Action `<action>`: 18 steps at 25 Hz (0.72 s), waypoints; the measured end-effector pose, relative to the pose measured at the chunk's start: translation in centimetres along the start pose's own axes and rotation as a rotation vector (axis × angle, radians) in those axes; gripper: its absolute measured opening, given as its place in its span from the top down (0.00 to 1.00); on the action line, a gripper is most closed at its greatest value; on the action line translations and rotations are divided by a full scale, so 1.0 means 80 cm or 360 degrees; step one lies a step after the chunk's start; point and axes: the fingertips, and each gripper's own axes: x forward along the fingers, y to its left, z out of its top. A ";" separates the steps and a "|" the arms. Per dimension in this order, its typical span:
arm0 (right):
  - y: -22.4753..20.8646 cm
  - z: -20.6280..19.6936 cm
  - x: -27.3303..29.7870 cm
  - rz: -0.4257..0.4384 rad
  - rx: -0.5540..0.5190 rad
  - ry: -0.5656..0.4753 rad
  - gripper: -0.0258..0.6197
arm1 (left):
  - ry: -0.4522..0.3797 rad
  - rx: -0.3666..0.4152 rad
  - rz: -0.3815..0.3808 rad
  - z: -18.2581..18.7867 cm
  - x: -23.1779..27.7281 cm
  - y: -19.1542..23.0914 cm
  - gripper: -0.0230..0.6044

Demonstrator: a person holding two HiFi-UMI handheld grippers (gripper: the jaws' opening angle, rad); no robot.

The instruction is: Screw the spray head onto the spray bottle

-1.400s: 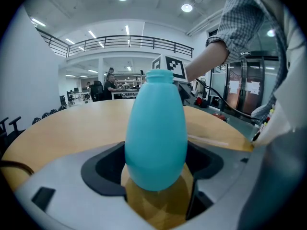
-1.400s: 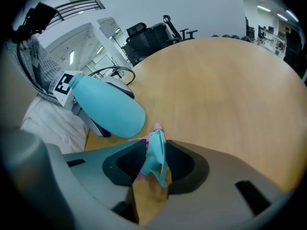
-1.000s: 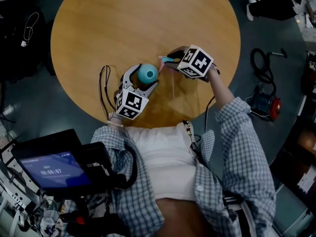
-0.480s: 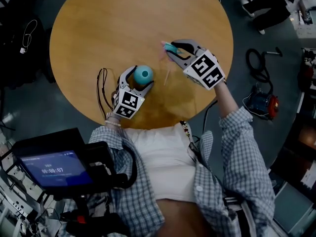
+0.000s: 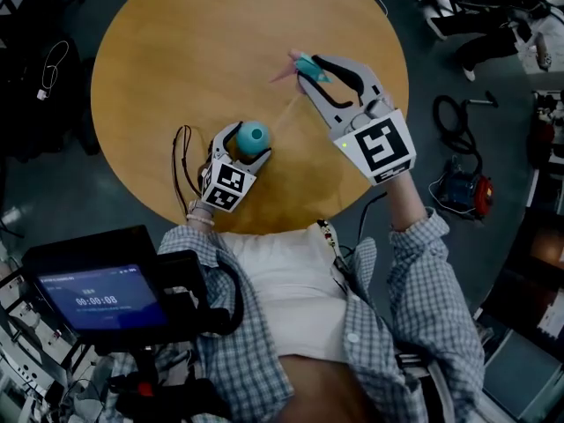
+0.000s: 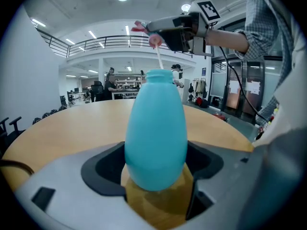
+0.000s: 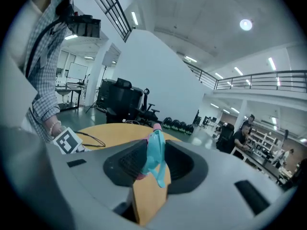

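Note:
A teal spray bottle point(image 5: 254, 135) stands upright on the round wooden table point(image 5: 194, 51), open neck up. My left gripper point(image 5: 248, 145) is shut on its belly, one jaw on each side point(image 6: 156, 169). My right gripper point(image 5: 310, 67) is raised above and to the right of the bottle. It is shut on the teal spray head point(image 5: 304, 64) with its pink nozzle point(image 7: 154, 155). The thin dip tube point(image 5: 284, 111) slants down from the head to the bottle's mouth point(image 6: 159, 59). Whether its end is inside the neck, I cannot tell.
A black cable point(image 5: 183, 161) loops on the table just left of my left gripper. A dark screen point(image 5: 92, 298) sits at the lower left near the person's body. Cables and a red and blue device point(image 5: 467, 188) lie on the floor to the right.
My right gripper has risen and tilted with the spray head, moving up and away from the bottle, with the dip tube trailing. The left gripper and bottle have stayed put.

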 end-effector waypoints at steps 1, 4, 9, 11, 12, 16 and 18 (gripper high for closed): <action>-0.001 0.012 -0.003 -0.0017 -0.0013 -0.0034 0.79 | 0.0001 -0.0001 -0.0001 0.000 0.001 0.001 0.36; -0.001 0.043 -0.011 -0.0042 -0.0018 -0.0131 0.79 | 0.0004 -0.0006 -0.0001 -0.001 0.002 0.003 0.36; 0.007 0.071 -0.016 -0.0024 -0.0044 -0.0207 0.79 | 0.0006 -0.0015 -0.0005 -0.002 0.004 0.004 0.36; 0.015 0.065 -0.010 0.0006 -0.0082 -0.0176 0.79 | 0.0006 -0.0017 -0.0005 -0.001 0.005 0.005 0.36; 0.019 0.060 -0.006 0.0019 -0.0104 -0.0157 0.79 | 0.0006 -0.0016 -0.0005 -0.001 0.005 0.005 0.36; 0.045 0.036 0.009 0.0081 -0.0134 -0.0097 0.79 | 0.0008 -0.0014 -0.0008 -0.002 0.006 0.004 0.36; 0.060 0.028 0.016 0.0095 -0.0162 -0.0085 0.79 | 0.0009 -0.0015 -0.0007 -0.003 0.005 0.004 0.36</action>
